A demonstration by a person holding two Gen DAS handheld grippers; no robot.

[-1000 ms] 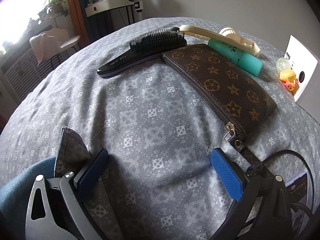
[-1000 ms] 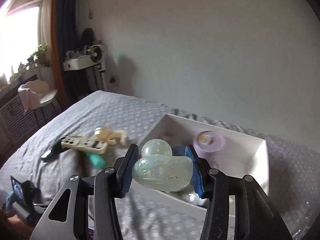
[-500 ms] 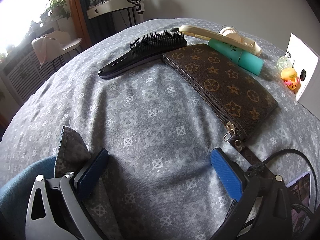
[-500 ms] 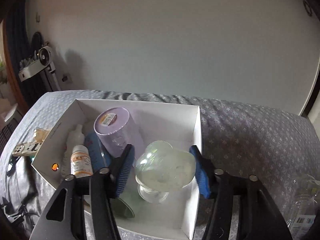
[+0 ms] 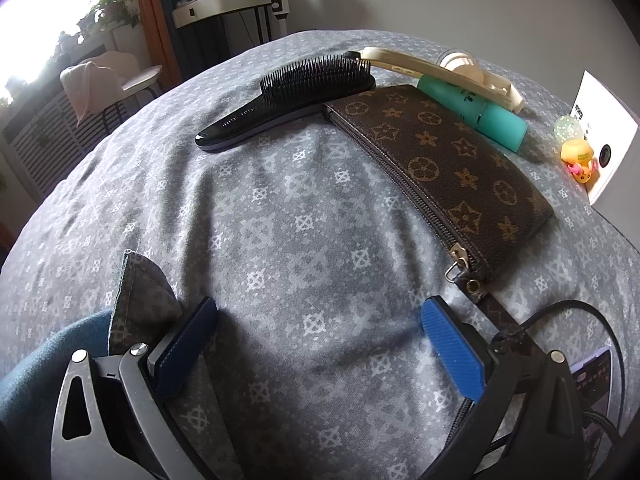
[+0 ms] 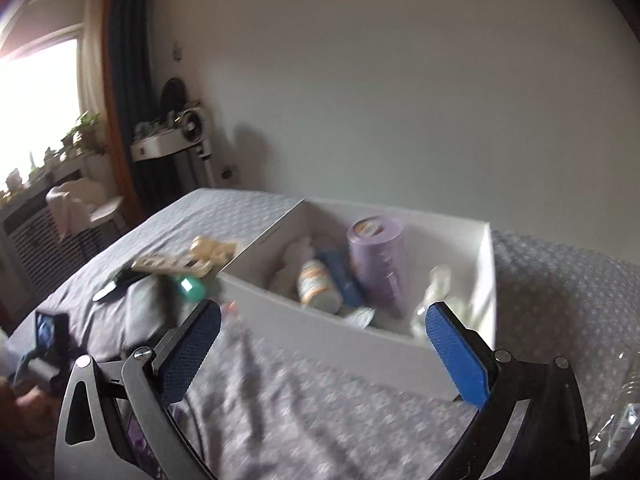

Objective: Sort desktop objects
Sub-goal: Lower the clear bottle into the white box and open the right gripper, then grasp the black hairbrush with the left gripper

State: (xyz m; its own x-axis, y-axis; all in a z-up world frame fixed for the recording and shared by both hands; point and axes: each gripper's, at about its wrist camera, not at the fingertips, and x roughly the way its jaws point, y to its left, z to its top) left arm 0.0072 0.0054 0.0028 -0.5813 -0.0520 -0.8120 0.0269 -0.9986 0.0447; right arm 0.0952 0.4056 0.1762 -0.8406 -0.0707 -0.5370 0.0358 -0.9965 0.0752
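The right hand-held gripper [image 6: 322,344] is opening with nothing between its pads before the white box [image 6: 344,334] on the bed, while the left hand-held gripper [image 5: 318,338] hangs released near the pouch [image 5: 436,168] and brush [image 5: 292,96].

Left wrist view low over bed [image 5: 280,240], right view blurred, both seemingly sharing white box [image 6: 340,332]
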